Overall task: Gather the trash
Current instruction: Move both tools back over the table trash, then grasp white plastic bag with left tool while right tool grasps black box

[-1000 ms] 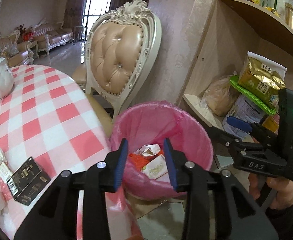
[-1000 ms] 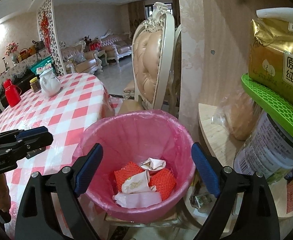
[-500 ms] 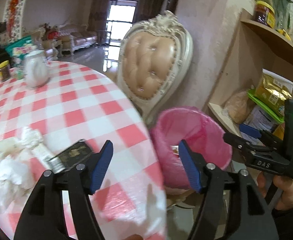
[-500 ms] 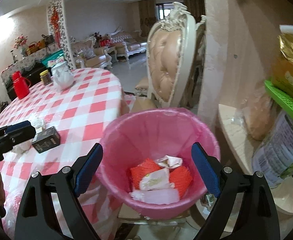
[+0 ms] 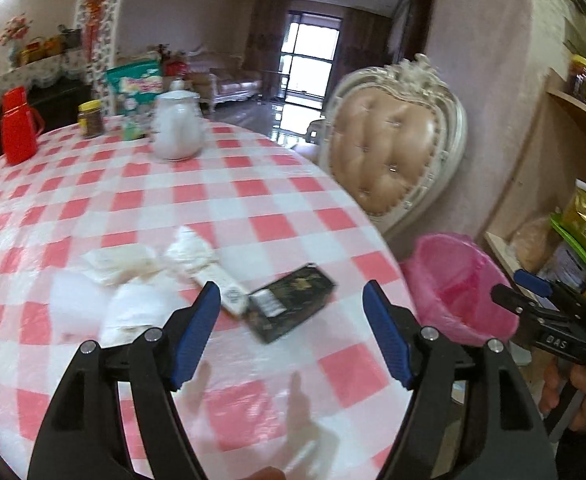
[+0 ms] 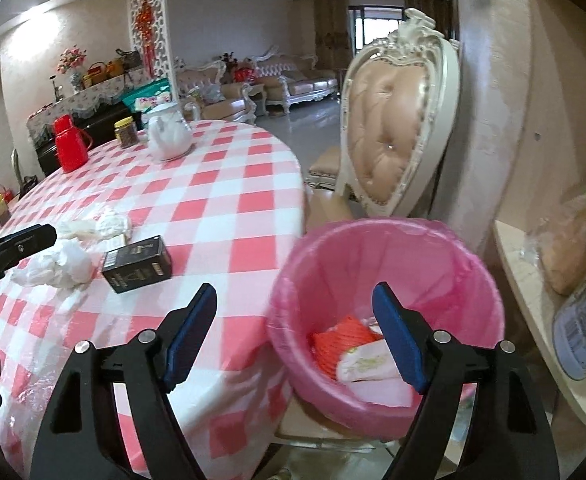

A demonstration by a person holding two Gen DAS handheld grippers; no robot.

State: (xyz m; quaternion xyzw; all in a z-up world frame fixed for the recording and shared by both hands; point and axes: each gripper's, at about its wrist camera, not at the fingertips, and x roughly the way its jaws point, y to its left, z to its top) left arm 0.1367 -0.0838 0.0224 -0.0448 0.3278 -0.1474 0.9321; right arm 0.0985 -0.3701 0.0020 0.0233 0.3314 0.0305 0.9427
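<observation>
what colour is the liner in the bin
Pink; the bin liner shows best in the right wrist view.

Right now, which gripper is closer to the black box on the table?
Left. The left gripper hangs open just in front of the black box, aimed at it. The right gripper is open off the table edge, over the pink bin.

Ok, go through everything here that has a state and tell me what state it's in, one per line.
Left gripper: open, empty, jaws just widened, over the table.
Right gripper: open, empty, jaws just narrowed a little.
Bin: pink liner, partly filled with trash.
Black box: lying flat on the table.
Tissues: crumpled, on the table.
Teapot: upright, lid on.
Red flask: upright.
</observation>
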